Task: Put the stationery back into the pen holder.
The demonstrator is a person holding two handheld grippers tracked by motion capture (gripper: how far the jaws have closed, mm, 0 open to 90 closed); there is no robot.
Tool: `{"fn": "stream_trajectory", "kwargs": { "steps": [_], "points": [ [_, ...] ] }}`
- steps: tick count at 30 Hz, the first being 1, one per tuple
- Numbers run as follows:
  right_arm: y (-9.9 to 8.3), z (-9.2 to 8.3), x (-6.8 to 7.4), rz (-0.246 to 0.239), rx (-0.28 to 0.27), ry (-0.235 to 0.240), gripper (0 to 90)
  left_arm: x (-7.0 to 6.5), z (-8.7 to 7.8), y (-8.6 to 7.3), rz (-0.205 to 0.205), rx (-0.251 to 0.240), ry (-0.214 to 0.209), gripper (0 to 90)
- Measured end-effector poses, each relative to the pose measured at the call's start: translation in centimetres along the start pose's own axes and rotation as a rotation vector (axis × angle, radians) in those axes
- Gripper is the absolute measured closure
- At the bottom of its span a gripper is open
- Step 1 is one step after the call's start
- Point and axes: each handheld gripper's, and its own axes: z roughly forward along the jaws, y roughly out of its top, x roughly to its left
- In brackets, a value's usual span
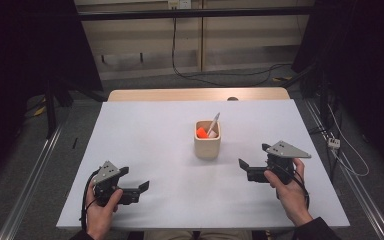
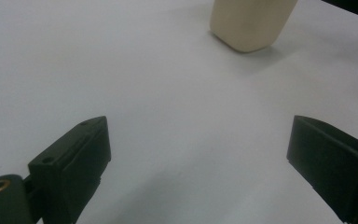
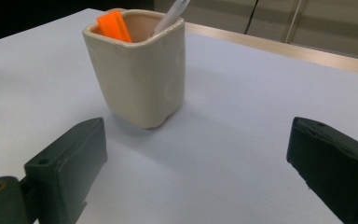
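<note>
I hold my left hand-held gripper (image 1: 141, 188) and right hand-held gripper (image 1: 243, 165) spread wide, gripping nothing. The cream cup (image 1: 207, 140) stands on the desk (image 1: 145, 135) between them, holding a pen (image 1: 213, 123) and an orange piece (image 1: 201, 132).

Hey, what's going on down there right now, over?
Left claw open, empty, over bare table. Right claw open, empty, facing cup. Cup upright, pen and orange piece inside. Nothing in the way.

The white table (image 1: 170, 150) is evenly lit from above, while the surroundings are left dark. A soft shadow is cast beside the cream cup (image 3: 140, 70). Slight blur and grain are seen in both gripper views.
</note>
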Motion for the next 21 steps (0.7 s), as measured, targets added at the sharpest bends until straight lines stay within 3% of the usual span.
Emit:
{"fn": "stream_trajectory", "kwargs": {
  "steps": [9, 21],
  "points": [
    [-1.4, -1.4, -0.8, 0.036, -0.005, -0.031, 5.0, 0.0, -0.1, 0.0, -0.006, -0.011, 0.013, 6.2],
    [-4.2, -1.5, -0.6, 0.053, 0.013, -0.044, 5.5, 0.2, -0.4, 0.1, -0.006, -0.014, 0.019, 6.2]
  ]
}}
